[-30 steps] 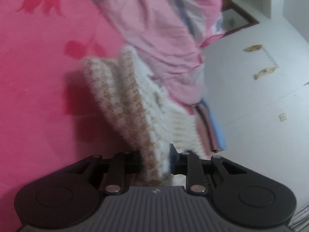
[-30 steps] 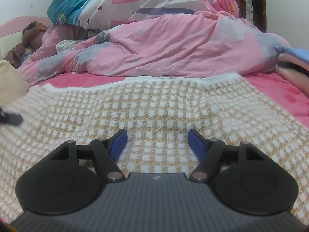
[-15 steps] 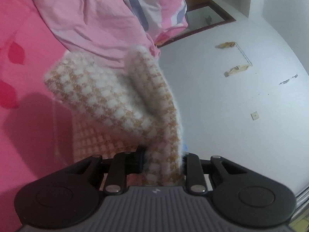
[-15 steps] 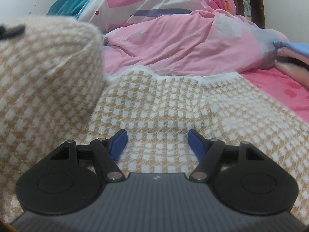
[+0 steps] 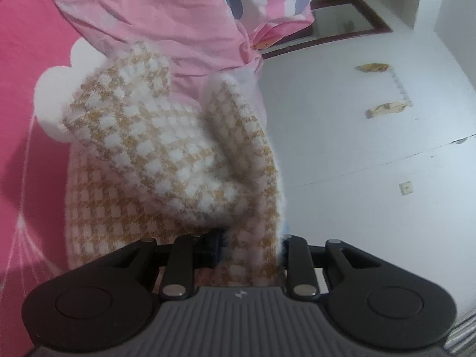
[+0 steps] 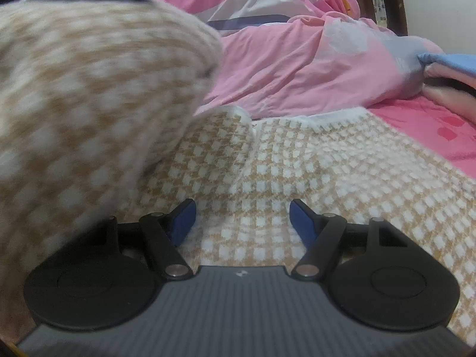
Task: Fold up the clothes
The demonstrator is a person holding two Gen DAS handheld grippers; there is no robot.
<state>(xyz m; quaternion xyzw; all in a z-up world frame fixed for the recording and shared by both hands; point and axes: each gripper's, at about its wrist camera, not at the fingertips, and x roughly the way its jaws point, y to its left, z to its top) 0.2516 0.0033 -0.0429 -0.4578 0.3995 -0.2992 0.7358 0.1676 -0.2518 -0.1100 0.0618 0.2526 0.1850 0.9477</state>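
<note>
The fuzzy tan-and-white checked sweater [image 6: 312, 178] lies spread on the pink bed. One part is lifted and draping over the flat part, blurred on the left.

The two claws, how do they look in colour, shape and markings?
Both look alike. The right claw has a grey ribbed body with a small white mark at its front edge, two round black discs at the sides, black linkage arms with silver pivot pins, and blue pads. The left claw has the same grey body, black discs and silver pins. No cables or sleeves show.
</note>
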